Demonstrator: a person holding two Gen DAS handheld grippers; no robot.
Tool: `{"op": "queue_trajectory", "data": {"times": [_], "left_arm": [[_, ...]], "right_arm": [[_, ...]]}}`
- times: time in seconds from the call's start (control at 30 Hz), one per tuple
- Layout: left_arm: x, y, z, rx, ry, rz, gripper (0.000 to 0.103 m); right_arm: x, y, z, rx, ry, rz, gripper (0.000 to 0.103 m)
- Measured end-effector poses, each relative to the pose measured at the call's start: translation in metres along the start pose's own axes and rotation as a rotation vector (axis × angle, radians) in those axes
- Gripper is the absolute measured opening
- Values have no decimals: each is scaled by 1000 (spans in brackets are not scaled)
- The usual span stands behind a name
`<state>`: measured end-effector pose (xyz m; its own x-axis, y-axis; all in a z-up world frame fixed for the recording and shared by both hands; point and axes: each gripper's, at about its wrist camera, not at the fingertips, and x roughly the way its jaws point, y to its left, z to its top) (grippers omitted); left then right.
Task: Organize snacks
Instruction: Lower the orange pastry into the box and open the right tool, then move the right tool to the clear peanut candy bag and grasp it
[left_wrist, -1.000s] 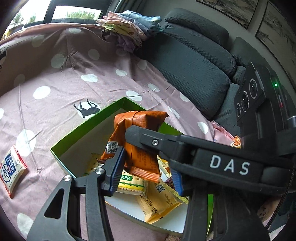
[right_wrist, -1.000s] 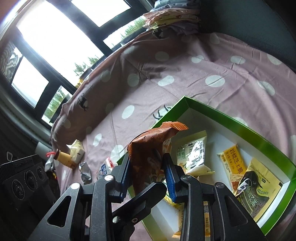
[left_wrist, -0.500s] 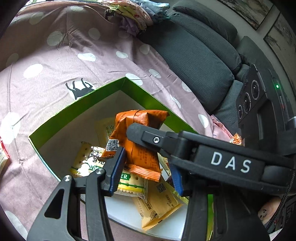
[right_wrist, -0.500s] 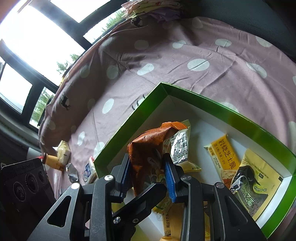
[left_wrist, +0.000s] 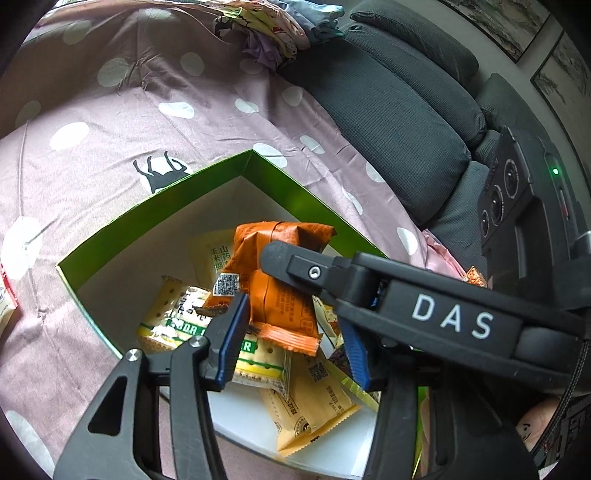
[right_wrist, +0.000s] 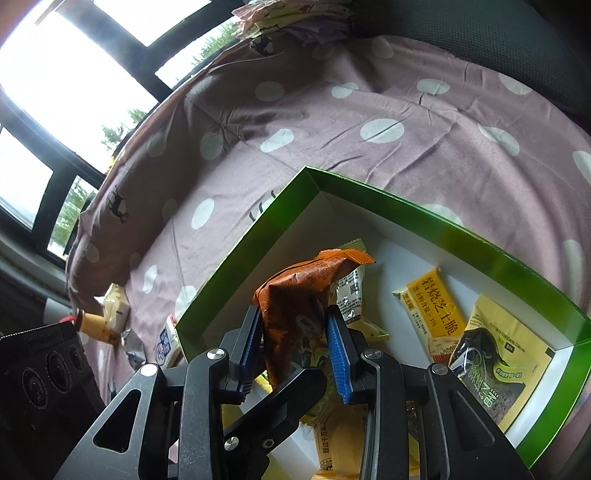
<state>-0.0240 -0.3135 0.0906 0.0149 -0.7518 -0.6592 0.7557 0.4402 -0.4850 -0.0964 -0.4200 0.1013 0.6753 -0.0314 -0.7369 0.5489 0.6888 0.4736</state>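
Snack packet (right_wrist: 295, 291), orange, stands pinched between the right gripper (right_wrist: 293, 350) fingers, hanging over the green box (left_wrist: 155, 206). Left gripper (left_wrist: 291, 343) jaws have just been opening; its fingers now stand apart beside the packet's lower end, letting go. Since a second ago the box has come under both, so a drop inside looks close.

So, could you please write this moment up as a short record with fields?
held item: orange snack packet, upright over the box
right gripper: shut on the packet
left gripper: fingers have just been opening, packet between them, pads not pressing
container: green box with white interior, on the polka-dot bedsheet
inside box: yellow cheese cracker packet, other yellow packets
outside box: small packets at left
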Motion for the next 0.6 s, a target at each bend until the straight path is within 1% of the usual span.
{"op": "queue_trajectory", "data": {"times": [0.07,0.13,0.2,0.27,0.33,0.4,0.47,0.53,0.6], "left_arm": [[-5,1,-2,-8,-5,10,57],[-14,3,-4,-12,-21,7,59],[-24,6,-5,-26,-40,10,64],[-36,11,-5,-43,-60,20,67],[-50,16,-7,-54,-82,36,71],[-66,25,-11,-69,-113,71,74],[-85,36,-16,-90,-149,125,77],[-106,50,-22,-118,-188,173,80],[-130,68,-29,-163,-235,218,84]], "right_arm": [[-1,1,0,-6,-1,-16,38],[-5,3,-1,-16,-11,-44,40],[-10,6,-2,-26,-32,-65,45],[-17,8,-2,-32,-56,-75,53],[-23,11,-2,-39,-85,-78,59],[-28,15,-3,-47,-105,-75,59],[-31,20,-3,-60,-118,-71,59],[-33,28,-5,-77,-130,-61,59],[-34,37,-7,-97,-137,-50,60]]}}
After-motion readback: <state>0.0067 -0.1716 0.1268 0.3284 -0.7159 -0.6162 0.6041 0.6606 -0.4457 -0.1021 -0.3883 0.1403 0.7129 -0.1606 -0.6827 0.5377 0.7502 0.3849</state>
